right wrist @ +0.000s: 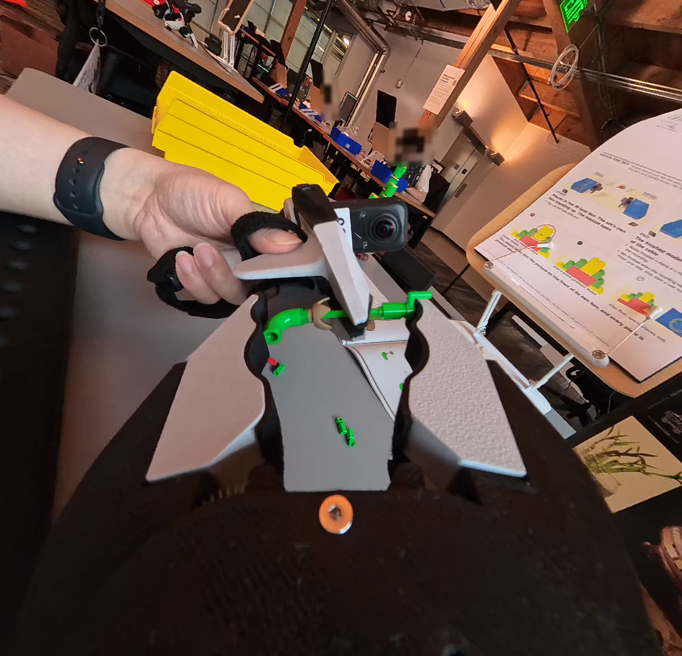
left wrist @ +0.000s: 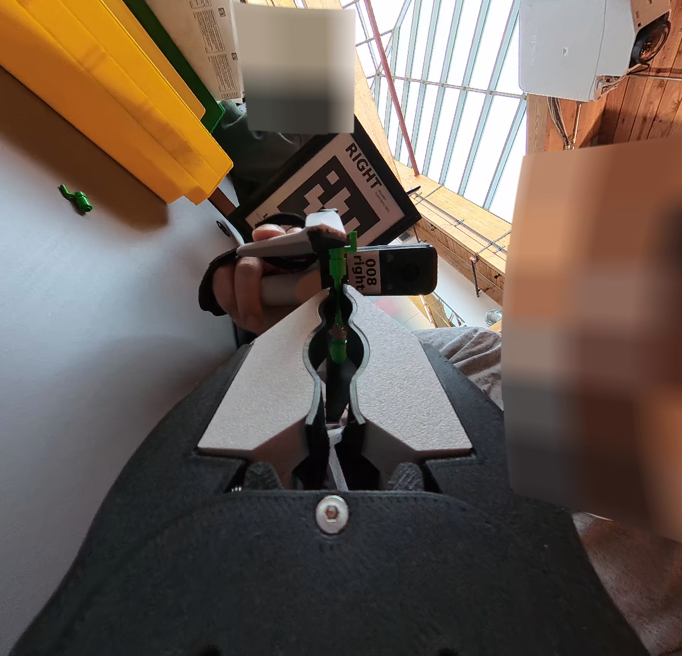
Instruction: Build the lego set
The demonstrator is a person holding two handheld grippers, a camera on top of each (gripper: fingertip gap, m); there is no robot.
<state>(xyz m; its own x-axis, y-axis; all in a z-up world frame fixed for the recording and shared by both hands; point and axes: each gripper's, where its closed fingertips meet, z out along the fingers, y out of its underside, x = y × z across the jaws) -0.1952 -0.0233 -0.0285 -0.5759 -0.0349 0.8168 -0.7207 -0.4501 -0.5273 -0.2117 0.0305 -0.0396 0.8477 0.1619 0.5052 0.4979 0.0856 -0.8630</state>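
Note:
A thin green stem assembly has a curved elbow at one end, a tan collar and a small crank at the other end. My left gripper is shut on the stem and holds it in the air; it also shows in the right wrist view, pinching the stem's middle. My right gripper is wide open, and the stem spans the gap between its fingertips. Whether the tips touch the stem's ends is unclear. The right gripper also shows in the left wrist view.
Loose green pieces lie on the grey table, one beside a red bit; another green piece lies near stacked yellow bins. An instruction sheet on a stand is at the right. A white tray lies ahead. Some 5 cm of space lies between my two pairs of fingers. The green piece sits 20 cm or so from the ends of my left fingers.

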